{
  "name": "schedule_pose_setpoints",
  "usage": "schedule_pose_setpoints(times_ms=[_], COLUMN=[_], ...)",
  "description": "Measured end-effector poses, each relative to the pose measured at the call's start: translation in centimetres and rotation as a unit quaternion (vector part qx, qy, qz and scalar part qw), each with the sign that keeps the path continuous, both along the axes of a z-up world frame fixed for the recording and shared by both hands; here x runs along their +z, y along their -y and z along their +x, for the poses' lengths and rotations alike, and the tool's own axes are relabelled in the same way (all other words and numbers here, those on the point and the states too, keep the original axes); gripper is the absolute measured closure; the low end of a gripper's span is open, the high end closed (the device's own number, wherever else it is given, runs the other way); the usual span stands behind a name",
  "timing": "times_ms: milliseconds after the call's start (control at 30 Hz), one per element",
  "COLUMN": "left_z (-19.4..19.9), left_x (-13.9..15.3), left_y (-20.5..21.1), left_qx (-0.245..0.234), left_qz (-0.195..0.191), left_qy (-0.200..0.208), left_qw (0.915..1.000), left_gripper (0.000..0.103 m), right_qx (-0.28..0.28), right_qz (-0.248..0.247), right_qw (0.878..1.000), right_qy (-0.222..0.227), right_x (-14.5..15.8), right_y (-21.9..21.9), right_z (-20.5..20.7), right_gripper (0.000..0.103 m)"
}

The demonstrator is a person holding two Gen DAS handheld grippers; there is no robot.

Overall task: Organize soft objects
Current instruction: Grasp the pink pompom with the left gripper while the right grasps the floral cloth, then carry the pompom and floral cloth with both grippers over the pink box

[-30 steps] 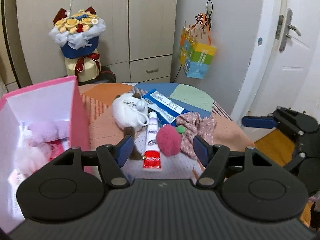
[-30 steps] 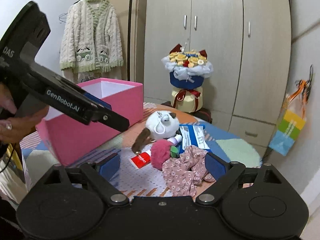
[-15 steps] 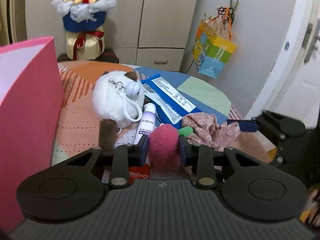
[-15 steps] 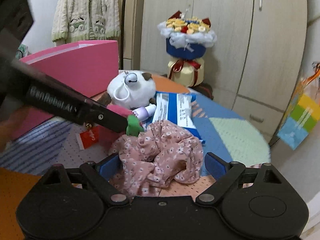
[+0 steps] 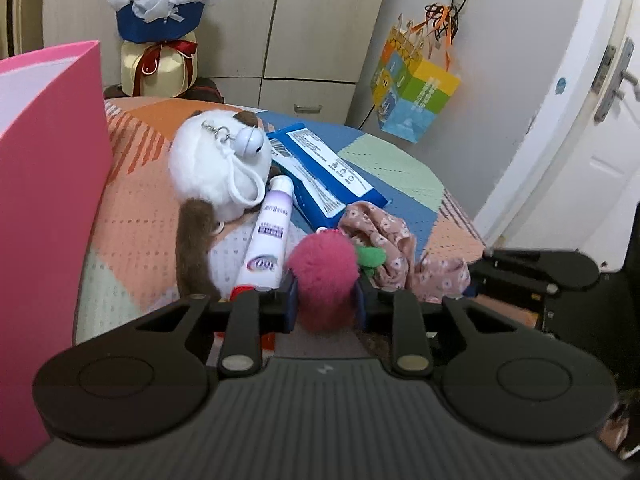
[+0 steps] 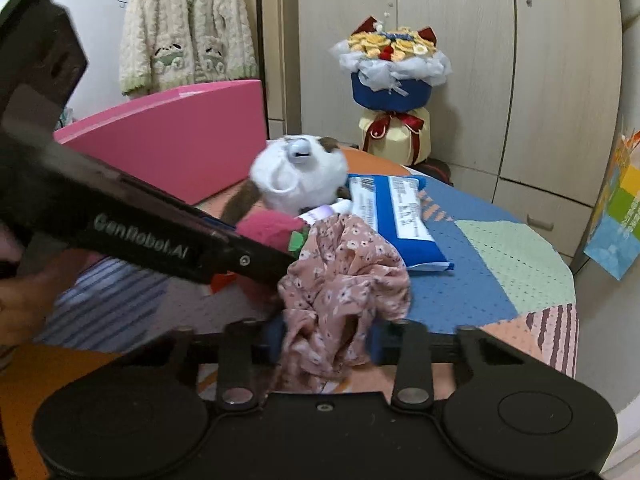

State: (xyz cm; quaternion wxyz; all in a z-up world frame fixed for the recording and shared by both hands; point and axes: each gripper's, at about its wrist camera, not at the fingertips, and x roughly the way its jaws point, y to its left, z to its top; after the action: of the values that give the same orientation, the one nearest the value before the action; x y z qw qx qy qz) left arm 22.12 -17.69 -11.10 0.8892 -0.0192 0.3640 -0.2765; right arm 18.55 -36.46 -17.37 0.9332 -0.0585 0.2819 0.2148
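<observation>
Your L gripper (image 5: 325, 302) just closed on pink pompom (image 5: 322, 268); R gripper (image 6: 325, 344) just clamped floral cloth (image 6: 344, 276) on table (image 6: 500, 264).

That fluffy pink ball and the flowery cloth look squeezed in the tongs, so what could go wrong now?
1. The pink ball held by the left tongs, which have just closed, lies against the toothpaste tube; lifting may nudge it.
2. The floral cloth bunched in the right tongs, also just closed, touches the ball's green leaf; lifting either could drag the other.
3. The cloth hangs loose and may slip.
</observation>
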Motion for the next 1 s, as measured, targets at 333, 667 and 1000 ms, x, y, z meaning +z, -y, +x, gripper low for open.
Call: schedule_pose_setpoints(times_ms=[333,667,1000], left_z=[-3.9,-6.5,-9.5], left_x=[1.9,4.2,4.8], left_y=[-2.3,-3.1,-7.0], left_qx=[-0.006,-0.033,-0.076], left_qz=[-0.012,0.012,-0.004], left_qy=[0.02,-0.015,-0.086], left_qw=[0.9997,0.9993,0.9934], left_gripper=[0.077,0.077,0.078], right_qx=[-0.1,-0.17,-0.144], right_qz=[0.04,0.082,0.125], right_qw=[0.994,0.978,0.971], right_qy=[-0.021,-0.093,-0.146], right_x=[1.0,2.8,4.1], right_y=[-0.7,0.3,-0.8], right_z=[-4.2,-6.4,-10.2], right_gripper=[0.078,0.078,0.078])
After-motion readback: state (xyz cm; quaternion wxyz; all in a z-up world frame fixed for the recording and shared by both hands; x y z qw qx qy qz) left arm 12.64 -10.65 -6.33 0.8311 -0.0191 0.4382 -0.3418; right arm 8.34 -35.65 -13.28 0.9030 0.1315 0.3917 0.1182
